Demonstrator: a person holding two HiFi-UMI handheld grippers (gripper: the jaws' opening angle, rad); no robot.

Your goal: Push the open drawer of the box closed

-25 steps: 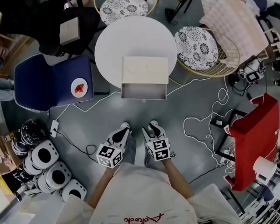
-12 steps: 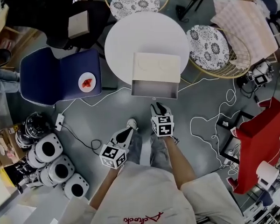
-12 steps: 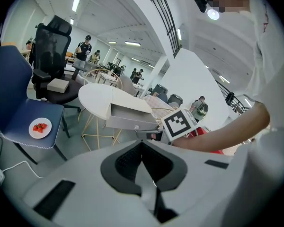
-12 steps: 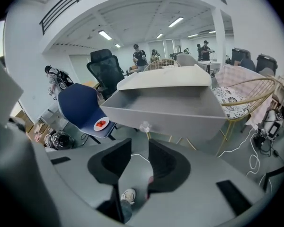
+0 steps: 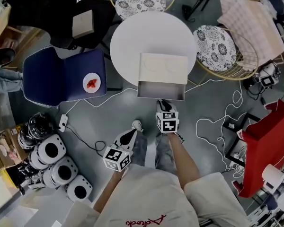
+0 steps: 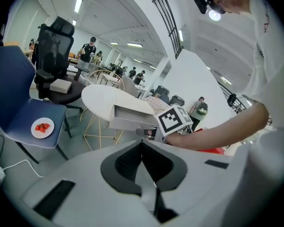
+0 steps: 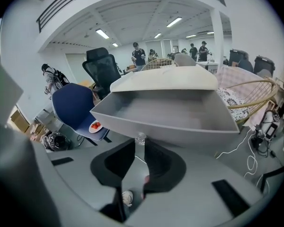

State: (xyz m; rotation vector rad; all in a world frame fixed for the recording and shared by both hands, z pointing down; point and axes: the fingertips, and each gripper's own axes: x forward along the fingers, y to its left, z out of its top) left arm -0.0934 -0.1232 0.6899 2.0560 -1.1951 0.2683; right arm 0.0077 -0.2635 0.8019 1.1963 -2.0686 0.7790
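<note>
**A:** What finish do we record for the box (image 5: 164, 68) and its drawer (image 5: 160, 91)?

**B:** We record the box as cream, matt and smooth. The drawer walls are grey, matt and smooth; we cannot tell painted board from plastic. The knob (image 7: 140, 138) looks clear and glossy.

**A:** And the surface (image 5: 132, 41)?

**B:** White, smooth, low sheen.

**A:** What else do we log?

**B:** Blue cloth on the chair (image 5: 61, 77), a patterned cloth cushion (image 5: 214, 47), and a smooth grey floor (image 5: 104, 126). The left claw (image 6: 142, 143) has a matt grey plastic shell and black ribbed pads (image 6: 125, 162).
</note>
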